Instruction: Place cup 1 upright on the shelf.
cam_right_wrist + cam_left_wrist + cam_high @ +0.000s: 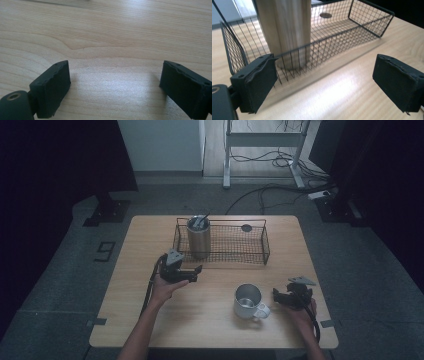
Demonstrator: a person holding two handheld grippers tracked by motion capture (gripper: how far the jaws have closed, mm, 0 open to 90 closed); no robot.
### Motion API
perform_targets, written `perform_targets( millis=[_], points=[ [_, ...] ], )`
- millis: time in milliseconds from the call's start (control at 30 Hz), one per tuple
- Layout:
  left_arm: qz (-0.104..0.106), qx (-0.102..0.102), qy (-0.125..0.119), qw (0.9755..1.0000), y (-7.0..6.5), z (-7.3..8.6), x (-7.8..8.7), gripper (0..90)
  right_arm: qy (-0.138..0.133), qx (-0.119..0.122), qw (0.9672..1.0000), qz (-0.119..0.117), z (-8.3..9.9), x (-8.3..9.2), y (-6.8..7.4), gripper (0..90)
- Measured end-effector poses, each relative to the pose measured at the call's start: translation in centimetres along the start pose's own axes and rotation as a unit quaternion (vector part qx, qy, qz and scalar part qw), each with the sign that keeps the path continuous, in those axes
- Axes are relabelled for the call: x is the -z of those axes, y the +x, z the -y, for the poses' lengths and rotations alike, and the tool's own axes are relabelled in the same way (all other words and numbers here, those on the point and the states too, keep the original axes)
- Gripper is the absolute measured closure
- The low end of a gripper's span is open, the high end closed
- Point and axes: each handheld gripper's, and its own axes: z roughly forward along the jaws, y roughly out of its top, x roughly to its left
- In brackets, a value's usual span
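Reaching toward the wire basket (235, 251) at the back of the table (210, 320), the left gripper (196, 271) sits just in front of the basket's near wall, beside the tall metal tumbler (198, 239) that stands upright in the basket's left end; in the left gripper view the jaws stand apart with bare wood between them, gripping nothing, and the tumbler (285, 30) rises behind the mesh (342, 40) just ahead of the left jaw; a small dark disc (326, 15) lies on the basket floor farther along; some slim utensils poke out of the tumbler's mouth, too small to name; the right gripper (276, 295) rests near the table's right edge, just beside the handle of a steel mug (248, 301) standing upright in front of the basket and well apart from it; in the right gripper view its jaws are wide apart over bare wood (107, 50), holding nothing.
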Motion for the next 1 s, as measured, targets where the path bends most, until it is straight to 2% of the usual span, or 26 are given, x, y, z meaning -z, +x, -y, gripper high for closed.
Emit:
perform_targets(
  millis=[233, 500, 667, 700, 800, 1000],
  points=[
    [0.004, 0.002, 0.001, 1.0, -0.6, 1.5, 0.9, 6.2, 0.0, 0.0, 1.0, 0.001, 0.0, 0.0, 0.0, 9.1],
    [0.009, 0.008, -0.009, 0.9999, -1.2, 3.4, 2.3, 7.7, 0.0, 0.0, 1.0, 0.001, 0.0, 0.0, 0.0, 9.1],
    [0.01, 0.012, -0.002, 0.9999, -1.3, 4.6, 2.5, 7.7, 0.0, 0.0, 1.0, 0.001, 0.0, 0.0, 0.0, 9.1],
    [0.006, 0.011, 0.007, 0.9999, -1.3, 5.0, 2.5, 7.7, 0.0, 0.001, 1.0, 0.001, 0.0, 0.0, 0.0, 9.1],
    [0.008, 0.021, 0.005, 0.9997, -1.2, 5.5, 2.7, 8.0, -0.001, 0.001, 1.0, 0.001, 0.0, 0.0, 0.0, 9.2],
    [0.008, 0.028, 0.006, 0.9996, -1.4, 5.9, 2.6, 8.2, -0.002, 0.002, 1.0, -0.001, 0.0, 0.0, 0.0, 10.5]
  ],
)
